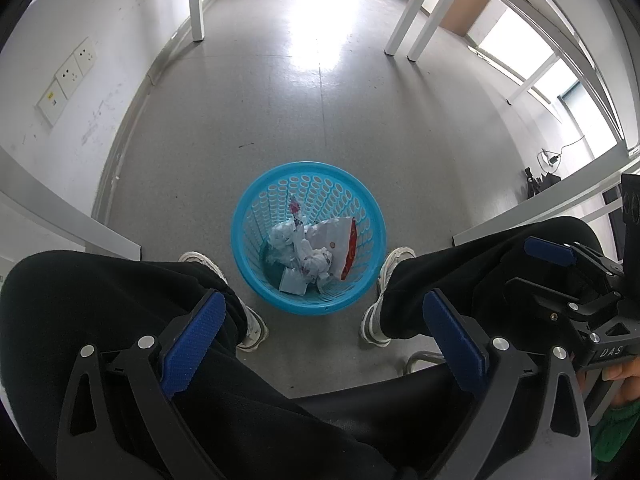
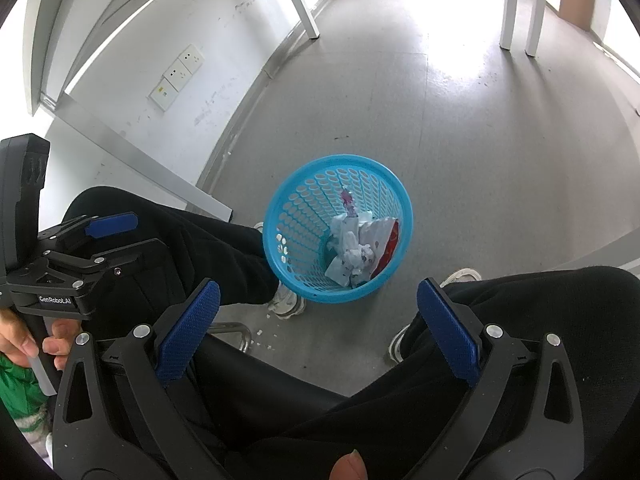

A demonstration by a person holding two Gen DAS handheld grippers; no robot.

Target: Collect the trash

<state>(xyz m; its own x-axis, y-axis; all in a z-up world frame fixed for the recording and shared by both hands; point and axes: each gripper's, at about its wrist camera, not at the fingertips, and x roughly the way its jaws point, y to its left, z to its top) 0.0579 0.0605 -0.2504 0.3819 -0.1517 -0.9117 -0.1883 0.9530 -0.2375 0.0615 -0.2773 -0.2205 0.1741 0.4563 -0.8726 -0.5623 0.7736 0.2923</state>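
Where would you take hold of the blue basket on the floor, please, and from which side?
Probably the basket by its top rim, coming down from above with one jaw inside and one outside. It stands upright between the feet, and its rim is a solid band, unlike the perforated wall below. The far side of the rim looks freest, since the trash lies low inside and the shoes flank the sides.

Basket (image 1: 362,216): blue perforated plastic, smooth with a slight sheen, holding crumpled white paper (image 1: 316,260) and a glossy red-and-white wrapper (image 1: 344,244). Floor (image 1: 280,112): grey speckled, smooth, reflective under light. Gripper pads (image 2: 188,332): blue, rough dimpled texture, on matt black frames with bright metal screws.
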